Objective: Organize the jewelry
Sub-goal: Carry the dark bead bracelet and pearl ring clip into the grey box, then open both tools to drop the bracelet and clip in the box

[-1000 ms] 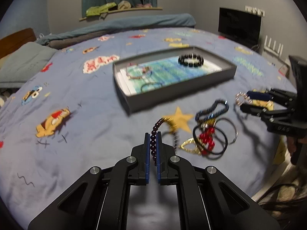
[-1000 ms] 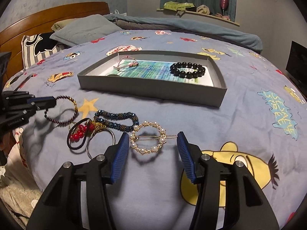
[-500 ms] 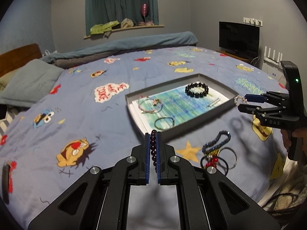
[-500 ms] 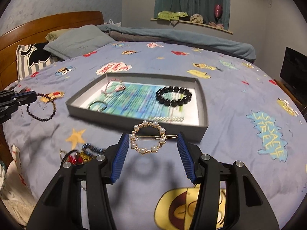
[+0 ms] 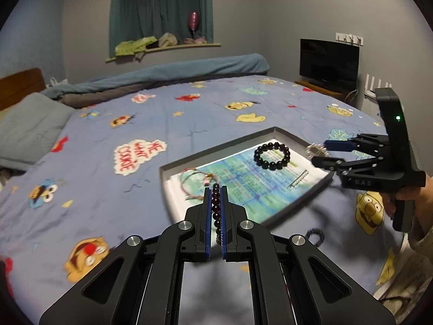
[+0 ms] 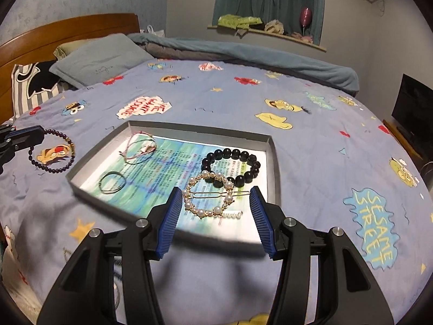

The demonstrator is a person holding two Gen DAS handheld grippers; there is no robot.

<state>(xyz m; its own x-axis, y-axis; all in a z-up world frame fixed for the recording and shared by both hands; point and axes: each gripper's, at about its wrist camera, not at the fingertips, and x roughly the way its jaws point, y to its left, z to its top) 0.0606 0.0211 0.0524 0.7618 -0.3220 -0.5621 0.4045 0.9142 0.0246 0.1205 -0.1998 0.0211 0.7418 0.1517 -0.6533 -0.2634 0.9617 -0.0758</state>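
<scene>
A grey tray (image 6: 272, 146) with a blue-green printed sheet lies on the bed. In it are a black bead bracelet (image 6: 251, 162), a pink cord bracelet (image 6: 135, 146), a thin ring (image 6: 112, 182) and a small pearl bar (image 6: 232, 214). My left gripper (image 5: 215, 189) is shut on a dark purple bead bracelet (image 6: 51, 150), held above the tray's near-left edge. My right gripper (image 6: 213, 197) holds a pearl circle hair clip (image 6: 208, 193) by its pin, between wide-set jaws, above the tray's near end. The right gripper also shows in the left wrist view (image 5: 319, 151).
The tray (image 5: 189, 163) sits on a blue cartoon-print bedspread (image 6: 324, 124). A dark bracelet (image 5: 315, 235) lies on the spread near the tray's front. Pillows (image 6: 100, 59) and a wooden headboard (image 6: 67, 27) are at the far left, a TV (image 5: 328, 63) at the right.
Both grippers have risen and moved forward from the loose jewelry pile to above the tray, each carrying its piece. The pile has dropped out of view.
</scene>
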